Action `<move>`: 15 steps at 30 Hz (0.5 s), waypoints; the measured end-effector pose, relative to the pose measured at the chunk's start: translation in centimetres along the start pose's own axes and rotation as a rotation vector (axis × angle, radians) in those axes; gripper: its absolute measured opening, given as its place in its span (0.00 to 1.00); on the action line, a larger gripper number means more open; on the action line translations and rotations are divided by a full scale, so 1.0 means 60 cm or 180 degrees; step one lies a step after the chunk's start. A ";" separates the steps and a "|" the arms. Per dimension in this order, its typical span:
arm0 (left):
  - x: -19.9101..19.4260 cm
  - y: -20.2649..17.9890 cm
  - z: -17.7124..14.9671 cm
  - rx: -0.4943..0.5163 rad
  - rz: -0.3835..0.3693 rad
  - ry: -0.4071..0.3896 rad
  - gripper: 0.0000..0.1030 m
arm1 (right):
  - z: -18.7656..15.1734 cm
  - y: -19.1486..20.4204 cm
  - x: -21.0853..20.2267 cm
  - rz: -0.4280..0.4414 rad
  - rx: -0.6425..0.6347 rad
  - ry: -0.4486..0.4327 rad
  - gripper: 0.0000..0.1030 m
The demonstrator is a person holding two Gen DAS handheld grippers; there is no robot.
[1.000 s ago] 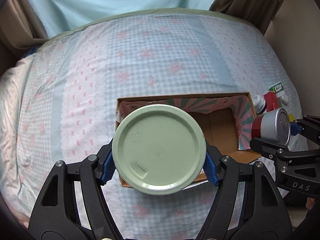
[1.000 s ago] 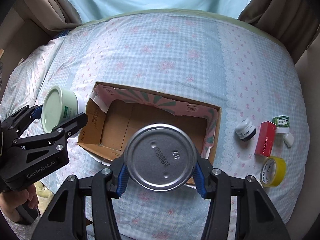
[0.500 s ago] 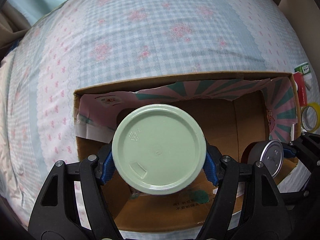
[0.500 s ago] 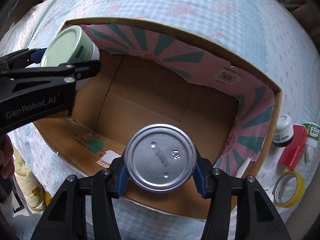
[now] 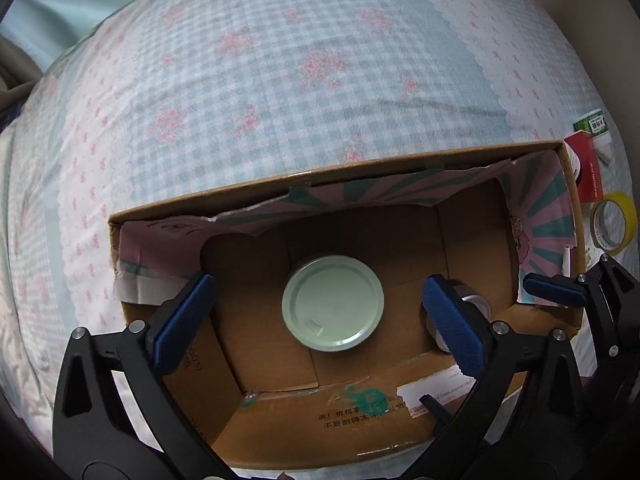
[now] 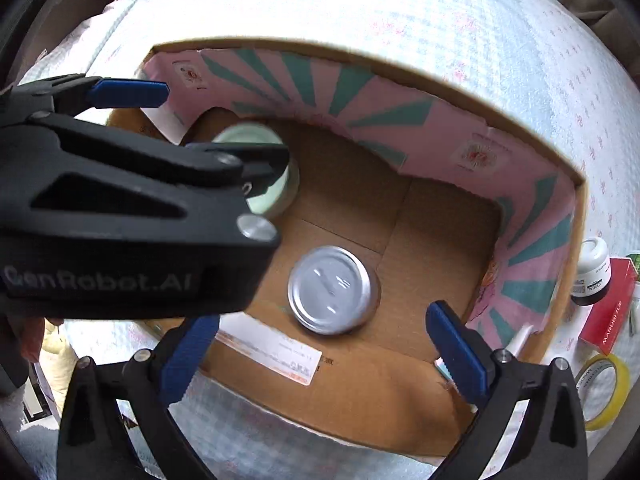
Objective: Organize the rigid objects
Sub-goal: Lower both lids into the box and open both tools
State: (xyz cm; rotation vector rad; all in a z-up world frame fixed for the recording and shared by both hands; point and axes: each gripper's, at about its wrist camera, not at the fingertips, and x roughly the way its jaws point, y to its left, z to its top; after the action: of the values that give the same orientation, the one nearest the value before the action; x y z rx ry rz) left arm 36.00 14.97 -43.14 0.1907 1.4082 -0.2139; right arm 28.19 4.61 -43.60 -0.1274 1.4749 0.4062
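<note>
Bedspread-borne cardboard box (image 5: 400,420) holds the green-lidded jar (image 5: 333,303) and silver can (image 6: 334,295), left gripper (image 5: 316,320) and right gripper (image 6: 320,356) opening to release them.

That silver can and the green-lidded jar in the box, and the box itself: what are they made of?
Silver can: seemingly metal, with a shiny, reflective stamped end. Green-lidded jar: likely plastic, its lid matte pale green with moulded marks; what the body is made of cannot be told. Box: brown corrugated cardboard, with folded flaps and a printed pink paper lining.
</note>
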 end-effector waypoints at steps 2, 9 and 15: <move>-0.002 -0.002 -0.005 0.0015 0.0025 0.0005 1.00 | -0.008 0.000 -0.004 0.0004 0.0016 0.0034 1.00; -0.037 -0.005 -0.021 0.0055 0.0079 -0.0078 1.00 | -0.040 0.007 -0.042 -0.0039 0.0047 -0.0003 1.00; -0.082 -0.001 -0.039 0.0031 0.0131 -0.0206 1.00 | -0.048 0.005 -0.082 -0.0055 0.0021 -0.0095 1.00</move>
State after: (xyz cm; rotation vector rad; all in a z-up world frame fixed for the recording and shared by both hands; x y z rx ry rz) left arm 33.02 15.72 -38.64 0.2188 1.3381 -0.1913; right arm 25.17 3.02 -39.05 -0.1282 1.4447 0.3878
